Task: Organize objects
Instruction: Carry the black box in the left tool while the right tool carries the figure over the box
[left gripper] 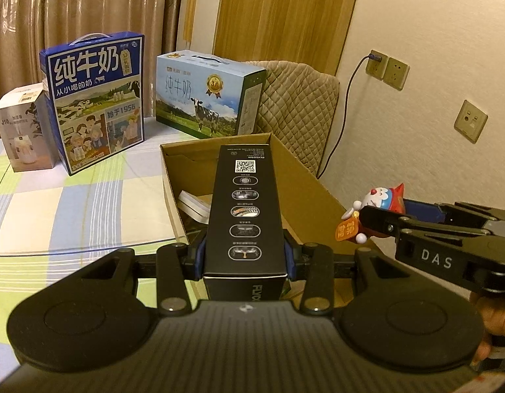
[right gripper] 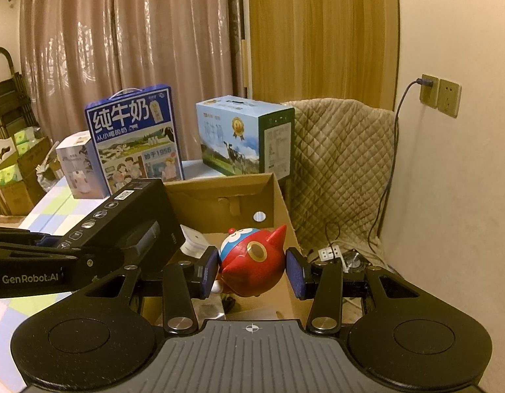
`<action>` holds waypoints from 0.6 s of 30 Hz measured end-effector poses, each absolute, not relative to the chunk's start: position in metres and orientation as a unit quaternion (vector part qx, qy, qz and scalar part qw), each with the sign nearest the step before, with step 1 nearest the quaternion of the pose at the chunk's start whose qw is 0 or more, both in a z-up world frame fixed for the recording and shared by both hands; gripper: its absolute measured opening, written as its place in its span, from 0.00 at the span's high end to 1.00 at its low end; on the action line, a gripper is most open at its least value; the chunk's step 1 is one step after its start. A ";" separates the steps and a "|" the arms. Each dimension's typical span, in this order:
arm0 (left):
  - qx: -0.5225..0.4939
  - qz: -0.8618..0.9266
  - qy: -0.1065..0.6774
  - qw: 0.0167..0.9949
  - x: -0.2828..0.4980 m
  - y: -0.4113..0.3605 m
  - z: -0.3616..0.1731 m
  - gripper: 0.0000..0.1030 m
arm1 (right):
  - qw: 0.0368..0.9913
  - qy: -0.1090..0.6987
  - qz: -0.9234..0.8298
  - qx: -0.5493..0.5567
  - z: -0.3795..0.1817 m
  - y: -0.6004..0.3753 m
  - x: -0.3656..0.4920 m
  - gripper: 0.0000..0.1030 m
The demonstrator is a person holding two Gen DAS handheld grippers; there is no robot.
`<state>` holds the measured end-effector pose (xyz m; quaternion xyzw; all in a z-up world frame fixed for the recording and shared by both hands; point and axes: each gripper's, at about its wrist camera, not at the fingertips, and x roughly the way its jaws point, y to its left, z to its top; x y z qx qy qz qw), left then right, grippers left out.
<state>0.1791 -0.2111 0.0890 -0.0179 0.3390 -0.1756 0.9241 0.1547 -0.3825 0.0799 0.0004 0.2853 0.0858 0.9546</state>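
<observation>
Leftmost on the bench [left gripper: 55,196], which wears a checked cloth of pale blue, green and white, a small white appliance box [left gripper: 21,131] stands at the far left edge, with a tall dark-blue milk carton [left gripper: 95,98] upright just beside it, its carry handle on top. Further along the far edge a pale-blue milk carton [left gripper: 203,98] printed with a cow lies on its long side, close to a chair draped in a quilted beige cover [left gripper: 301,98]. Nearer the camera an open cardboard box [left gripper: 304,190] sits at the bench's right edge; a white flat object [left gripper: 193,206] lies on its floor. The left gripper [left gripper: 244,255] is closed on a long black FLYCO product box [left gripper: 245,203], its blue pads pressing both long sides near the box's near end, so that the carton juts forward and hangs over the left part of the cardboard box's opening, above the white object. To its right the right gripper [right gripper: 252,271] holds a red-and-blue Doraemon figurine [right gripper: 252,262] between its blue pads, jaws partly closed around the toy's rounded red body; the toy hangs over the right half of the cardboard box, near its right wall. From the left wrist view the same toy shows beyond that wall. A power strip [right gripper: 331,252] lies on the chair seat, and a purple cable [right gripper: 393,150] runs up to a wall socket [right gripper: 429,90].
</observation>
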 end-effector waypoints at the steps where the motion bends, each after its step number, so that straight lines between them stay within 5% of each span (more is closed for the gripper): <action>1: -0.018 -0.176 0.340 0.924 0.180 -0.212 0.088 0.63 | 0.954 0.286 0.086 0.000 0.079 -0.383 0.156 0.60; 18: -0.027 -0.175 0.348 0.921 0.196 -0.216 0.081 0.63 | 0.953 0.292 0.085 -0.002 0.075 -0.386 0.166 0.60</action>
